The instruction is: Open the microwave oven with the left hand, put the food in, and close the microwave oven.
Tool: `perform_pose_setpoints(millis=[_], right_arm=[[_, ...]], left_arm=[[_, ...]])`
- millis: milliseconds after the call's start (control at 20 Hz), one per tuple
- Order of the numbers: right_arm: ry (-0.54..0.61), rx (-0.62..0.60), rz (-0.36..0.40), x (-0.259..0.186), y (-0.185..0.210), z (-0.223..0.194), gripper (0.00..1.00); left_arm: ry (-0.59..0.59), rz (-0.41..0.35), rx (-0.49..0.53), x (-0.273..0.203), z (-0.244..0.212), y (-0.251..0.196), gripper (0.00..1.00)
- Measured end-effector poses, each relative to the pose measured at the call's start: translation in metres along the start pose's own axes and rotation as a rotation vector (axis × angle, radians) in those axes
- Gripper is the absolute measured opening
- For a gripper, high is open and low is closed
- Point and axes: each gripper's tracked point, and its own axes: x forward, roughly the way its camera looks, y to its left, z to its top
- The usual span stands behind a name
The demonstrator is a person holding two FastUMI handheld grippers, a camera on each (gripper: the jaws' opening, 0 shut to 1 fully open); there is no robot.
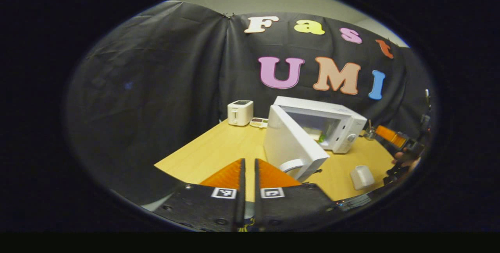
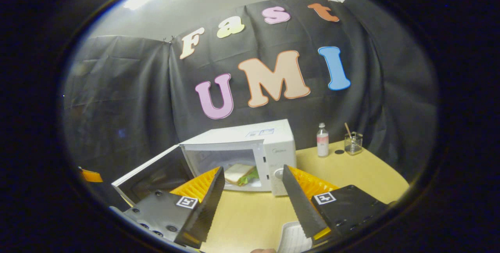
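My left claw (image 1: pixel 249 175) is nearly closed and holds nothing, my right claw (image 2: pixel 254 198) is wide and empty, the sandwich (image 2: pixel 242 174) lies inside the microwave (image 2: pixel 250 149), so a careless push may swing the open door (image 1: pixel 293 143) too hard and shift the oven on the tabletop (image 1: pixel 218 147).

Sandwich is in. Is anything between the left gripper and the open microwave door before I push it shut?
Nothing visible blocks it. The left gripper, fingers nearly together, faces bare wooden table up to the white microwave's open door. The sandwich sits wholly inside the cavity, clear of the door's swing.
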Motion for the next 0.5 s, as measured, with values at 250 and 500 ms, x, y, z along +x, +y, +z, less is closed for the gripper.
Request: perform_pose_setpoints(millis=[250, 500], right_arm=[[-0.090, -0.102, -0.007, -0.023, -0.024, 0.042, 0.81], [-0.148, -0.146, -0.030, -0.046, -0.040, 0.064, 0.91]], left_arm=[[0.074, -0.051, 0.010, 0.018, -0.031, -0.029, 0.01], [0.125, -0.046, 0.069, 0.038, -0.044, -0.040, 0.02]])
